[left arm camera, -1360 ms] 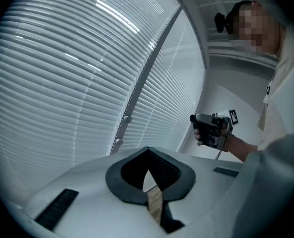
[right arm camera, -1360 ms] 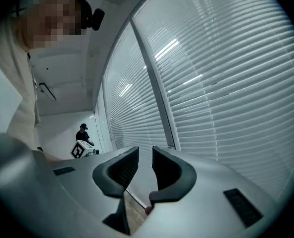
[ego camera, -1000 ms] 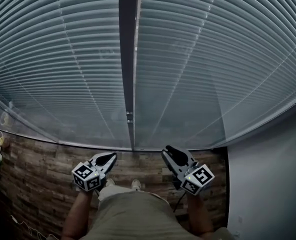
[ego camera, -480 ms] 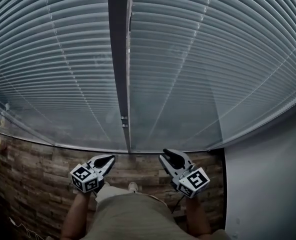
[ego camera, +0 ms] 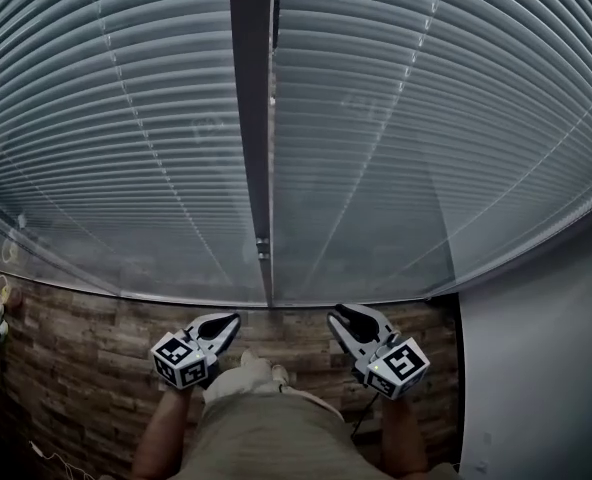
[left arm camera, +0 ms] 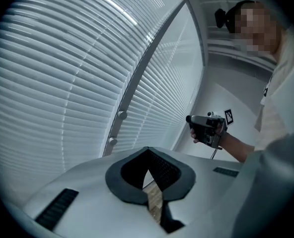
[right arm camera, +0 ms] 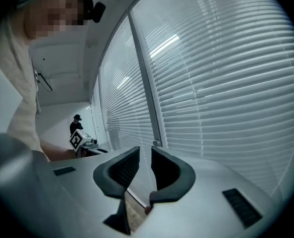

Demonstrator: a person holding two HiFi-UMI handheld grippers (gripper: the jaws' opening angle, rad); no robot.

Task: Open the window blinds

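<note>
Left gripper [ego camera: 232, 319] shut, empty; right gripper [ego camera: 340, 313] just closing to a slit, empty, so I may miss the 12 o'clock cord [ego camera: 263, 248].

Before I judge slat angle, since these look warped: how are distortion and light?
Head view: fisheye bows the blinds into arcs, dim even light. Left gripper view: glare streaks across them, black corners. Right gripper view: same streaks and curving.

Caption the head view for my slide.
Facing lowered window blinds: left tool shut, right tool empty with jaws just closing further, both held low.
</note>
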